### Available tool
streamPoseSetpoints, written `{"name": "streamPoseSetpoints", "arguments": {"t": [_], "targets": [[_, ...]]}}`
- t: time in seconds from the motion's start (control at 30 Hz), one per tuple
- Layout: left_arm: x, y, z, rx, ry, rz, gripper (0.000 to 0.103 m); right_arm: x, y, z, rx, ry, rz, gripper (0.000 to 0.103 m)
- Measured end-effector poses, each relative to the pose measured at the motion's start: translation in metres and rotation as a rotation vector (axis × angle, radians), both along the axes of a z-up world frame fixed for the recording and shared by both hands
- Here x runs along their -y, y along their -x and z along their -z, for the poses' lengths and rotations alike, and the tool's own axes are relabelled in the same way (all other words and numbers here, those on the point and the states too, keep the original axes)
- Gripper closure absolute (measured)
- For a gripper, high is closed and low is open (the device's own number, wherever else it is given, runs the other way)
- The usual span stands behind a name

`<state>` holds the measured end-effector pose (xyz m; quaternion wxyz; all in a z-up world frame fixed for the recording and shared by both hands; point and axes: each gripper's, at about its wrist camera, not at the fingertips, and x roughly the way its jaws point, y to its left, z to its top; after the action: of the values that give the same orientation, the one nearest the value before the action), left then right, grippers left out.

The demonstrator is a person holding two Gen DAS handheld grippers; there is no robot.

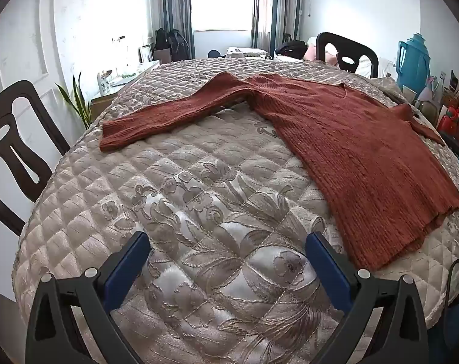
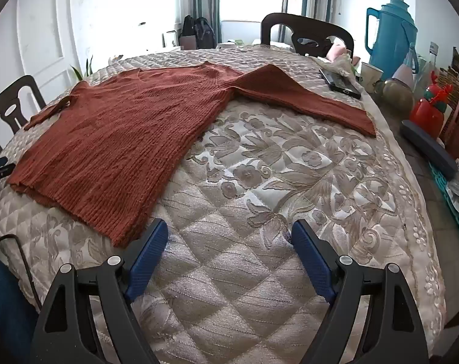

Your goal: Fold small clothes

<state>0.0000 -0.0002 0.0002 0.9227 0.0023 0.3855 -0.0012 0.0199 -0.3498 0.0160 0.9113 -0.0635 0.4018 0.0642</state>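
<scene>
Bedroom setup, quilted table cover [image 1: 199, 197] taking up most of the view. Left gripper [image 1: 228, 242] and right gripper [image 2: 229, 230] are both hanging wide open, empty. The rust sweater [image 1: 351, 139] is lying flat ahead. I'd be pinching sleeve cuffs first, folding inward. Only the right view is showing the phone [image 2: 340, 83] beside the sleeve [image 2: 305, 97].

No text, label, brand or number can be read in either view. On the cover [image 1: 199, 182] a dark stitched mark sits at about 1 o'clock from centre in the left wrist view, half hidden under the sweater [image 1: 351, 139] (too blurred to make out). Packages [image 2: 455, 63] at 3 o'clock in the right wrist view carry print too small to read
</scene>
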Motion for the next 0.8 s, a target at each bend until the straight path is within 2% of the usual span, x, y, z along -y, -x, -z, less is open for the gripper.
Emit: {"name": "streamPoseSetpoints", "arguments": {"t": [0.07, 0.1, 0.8], "targets": [[0.0005, 0.0008, 0.0001, -0.001, 0.0, 0.001, 0.0, 0.0001, 0.0002, 0.0, 0.002, -0.001, 0.0, 0.019], [-0.0001, -0.0021, 0.0, -0.029, 0.005, -0.002, 0.0, 0.0001, 0.0004, 0.0, 0.004, -0.001, 0.0, 0.019], [-0.0021, -0.0021, 0.0009, -0.007, 0.005, 0.002, 0.0, 0.0017, 0.0015, 0.0009, 0.014, -0.003, -0.003, 0.019]]}}
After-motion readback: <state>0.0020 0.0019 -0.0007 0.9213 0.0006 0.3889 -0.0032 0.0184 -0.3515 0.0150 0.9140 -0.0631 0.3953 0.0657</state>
